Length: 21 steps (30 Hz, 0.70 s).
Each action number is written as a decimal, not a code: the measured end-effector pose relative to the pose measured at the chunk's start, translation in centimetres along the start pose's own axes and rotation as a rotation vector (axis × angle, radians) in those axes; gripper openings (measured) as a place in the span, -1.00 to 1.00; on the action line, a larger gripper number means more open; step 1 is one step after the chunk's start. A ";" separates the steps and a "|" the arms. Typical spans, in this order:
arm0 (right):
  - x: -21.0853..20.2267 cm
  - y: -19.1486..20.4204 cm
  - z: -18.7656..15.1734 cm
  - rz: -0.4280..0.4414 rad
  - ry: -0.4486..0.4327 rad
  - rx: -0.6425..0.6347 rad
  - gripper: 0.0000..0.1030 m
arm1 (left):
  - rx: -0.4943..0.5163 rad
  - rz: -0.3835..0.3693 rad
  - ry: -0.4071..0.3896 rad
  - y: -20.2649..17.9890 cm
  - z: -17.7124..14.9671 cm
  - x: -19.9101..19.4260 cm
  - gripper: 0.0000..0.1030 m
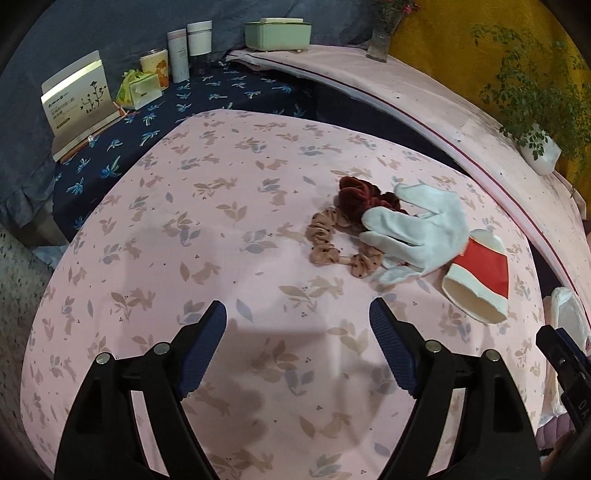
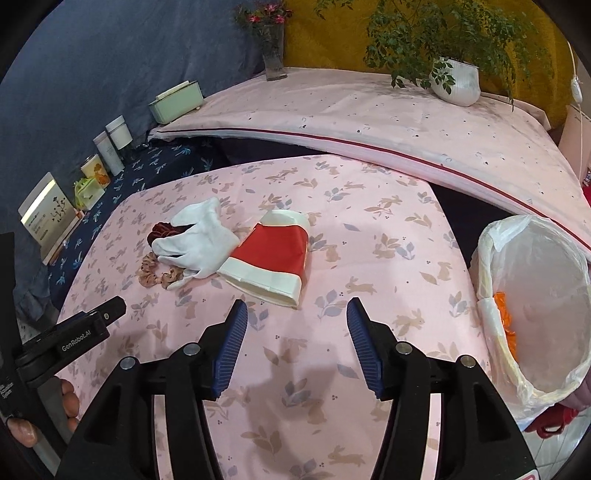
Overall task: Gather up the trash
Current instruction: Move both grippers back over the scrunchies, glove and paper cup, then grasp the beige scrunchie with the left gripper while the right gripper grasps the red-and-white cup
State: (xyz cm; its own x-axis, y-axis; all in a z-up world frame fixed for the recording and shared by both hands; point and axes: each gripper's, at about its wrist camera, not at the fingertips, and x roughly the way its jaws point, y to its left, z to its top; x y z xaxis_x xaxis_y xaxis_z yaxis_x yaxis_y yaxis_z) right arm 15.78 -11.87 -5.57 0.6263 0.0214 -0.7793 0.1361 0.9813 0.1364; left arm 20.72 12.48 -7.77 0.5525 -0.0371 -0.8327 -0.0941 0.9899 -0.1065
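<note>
A flattened red and cream paper cup (image 2: 273, 258) lies on the pink rabbit-print cloth (image 2: 369, 229), also in the left wrist view (image 1: 480, 277). A white glove (image 2: 195, 236) (image 1: 417, 229) lies left of it, over a dark red scrunchie (image 1: 358, 195) and a tan scrunchie (image 1: 328, 240). A bin lined with a white bag (image 2: 535, 295) stands at the right, with orange scraps (image 2: 506, 321) inside. My right gripper (image 2: 295, 332) is open and empty, just short of the cup. My left gripper (image 1: 297, 332) is open and empty, short of the scrunchies.
Along the dark blue strip at the left stand a card box (image 1: 77, 99), a green tissue pack (image 1: 138, 88), jars (image 1: 181, 51) and a green box (image 1: 277, 33). A raised pink surface behind holds a vase (image 2: 273, 48) and a potted plant (image 2: 454, 77).
</note>
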 end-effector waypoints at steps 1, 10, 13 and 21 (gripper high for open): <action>0.3 0.0 0.1 0.000 0.002 0.003 0.06 | -0.013 -0.001 0.007 0.5 0.3 0.4 0.47; 3.9 -0.2 1.7 -0.015 0.029 0.041 0.06 | -0.032 -0.002 0.023 1.2 3.2 3.5 0.47; 5.2 -0.4 2.2 -0.020 0.039 0.044 0.06 | -0.010 -0.003 0.028 0.4 4.0 4.8 0.47; 8.4 -0.3 3.1 0.005 0.067 0.066 0.06 | 0.006 -0.029 0.072 -0.4 4.7 8.4 0.11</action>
State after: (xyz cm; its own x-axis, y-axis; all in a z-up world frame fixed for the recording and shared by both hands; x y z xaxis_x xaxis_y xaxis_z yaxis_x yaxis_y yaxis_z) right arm 23.39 -12.60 -10.23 0.5745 0.0409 -0.8175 0.1849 0.9664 0.1784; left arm 29.27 12.40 -12.12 0.4936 -0.0752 -0.8664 -0.0741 0.9890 -0.1280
